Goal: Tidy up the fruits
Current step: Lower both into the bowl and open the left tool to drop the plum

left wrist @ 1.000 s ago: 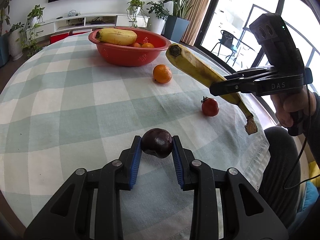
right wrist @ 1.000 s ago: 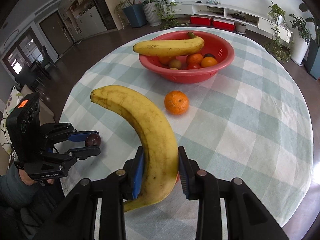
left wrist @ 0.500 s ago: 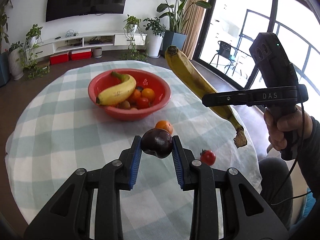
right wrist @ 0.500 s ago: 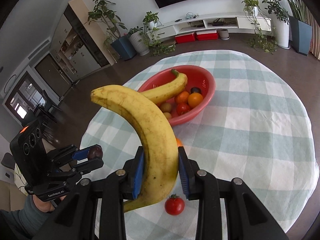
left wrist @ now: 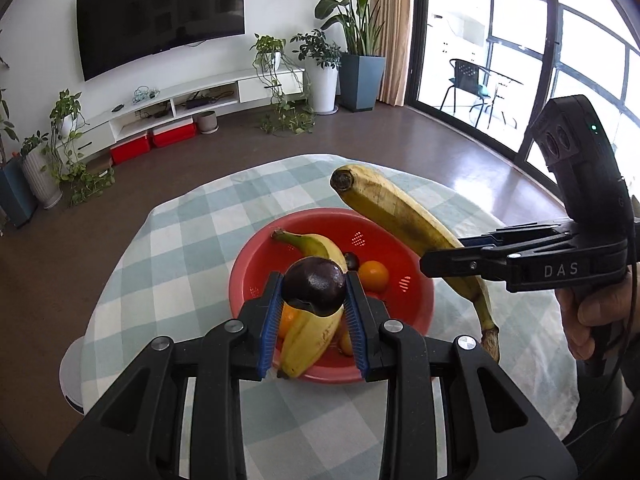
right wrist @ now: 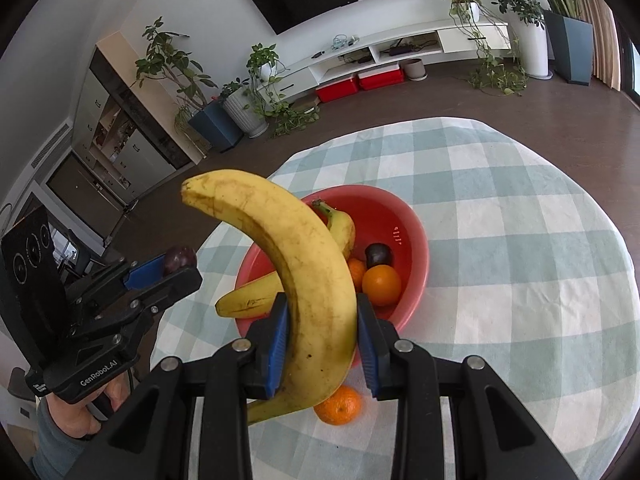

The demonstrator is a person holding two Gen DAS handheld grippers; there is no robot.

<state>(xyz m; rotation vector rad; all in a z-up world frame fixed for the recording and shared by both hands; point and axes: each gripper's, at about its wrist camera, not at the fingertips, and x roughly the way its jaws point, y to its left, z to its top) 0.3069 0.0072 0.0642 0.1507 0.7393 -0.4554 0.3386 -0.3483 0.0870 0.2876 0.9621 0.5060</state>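
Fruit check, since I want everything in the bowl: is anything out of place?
Yes: an orange sits on the tablecloth outside the red bowl, partly hidden behind the held banana.

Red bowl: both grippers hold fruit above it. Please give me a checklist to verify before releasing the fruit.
1. Left gripper shut on the dark plum: ok.
2. Right gripper shut on the large banana: ok.
3. Plum in line with the red bowl in the left wrist view: ok; height above it: cannot tell.
4. Free floor in bowl: not ok, the banana already inside and the orange fill much of it.
5. Grippers apart from each other: ok.
6. Mandarin on the tablecloth outside the bowl: not ok.
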